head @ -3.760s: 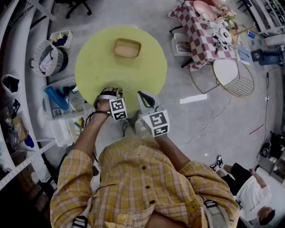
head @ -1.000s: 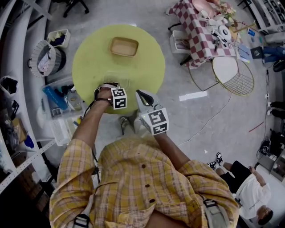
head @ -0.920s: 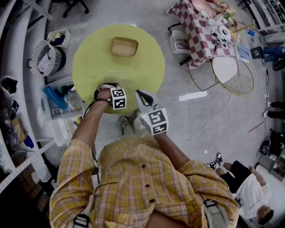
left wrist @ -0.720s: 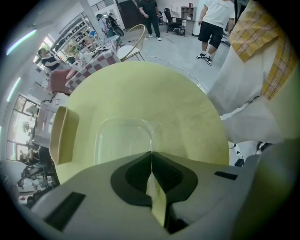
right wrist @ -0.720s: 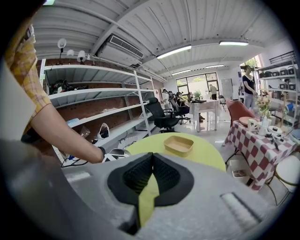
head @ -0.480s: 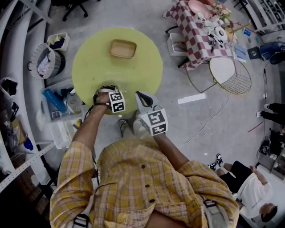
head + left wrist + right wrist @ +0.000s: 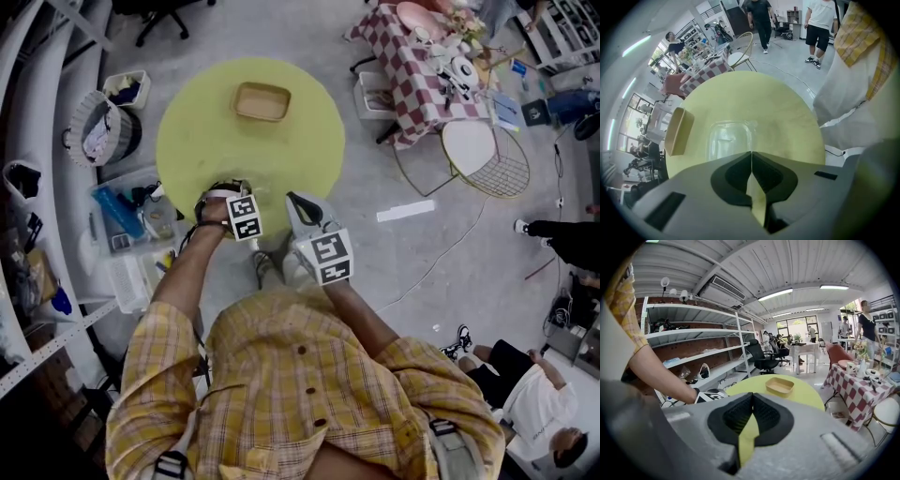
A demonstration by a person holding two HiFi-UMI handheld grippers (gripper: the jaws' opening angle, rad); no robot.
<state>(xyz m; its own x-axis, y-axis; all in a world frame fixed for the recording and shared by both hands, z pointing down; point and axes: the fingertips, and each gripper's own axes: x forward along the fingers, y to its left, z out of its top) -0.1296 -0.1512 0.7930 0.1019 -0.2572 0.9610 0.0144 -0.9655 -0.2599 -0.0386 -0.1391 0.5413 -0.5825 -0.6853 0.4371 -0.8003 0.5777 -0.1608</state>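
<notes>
Yellow-green and round, the bench (image 7: 291,141) carries two things: a shallow tan rectangular tray (image 7: 262,100) at its far side and a clear rectangular plastic container (image 7: 729,140) on the half nearest the person in the yellow plaid shirt (image 7: 309,394). The left hand-held gripper (image 7: 225,191) hangs low over that near edge. Its jaws are pressed together with nothing between them, and its nose is aimed at the clear container, which lies just ahead of the tips and apart from them. The pose seems meant to line the tool up with the container's near rim. Whether the clear piece is a tub or a lid cannot be told.

The right hand-held gripper (image 7: 298,204), jaws likewise closed and empty, is held off the bench's right-hand edge and raised level. Its camera looks across the bench top to the tray and the metal shelving (image 7: 693,348) beyond, and it appears parked out of the left one's way. The tray sits open side up, well apart from the container, with bare bench between the two. A table under a red-checked cloth (image 7: 422,80) stands on the grey floor (image 7: 450,244) to the right.
</notes>
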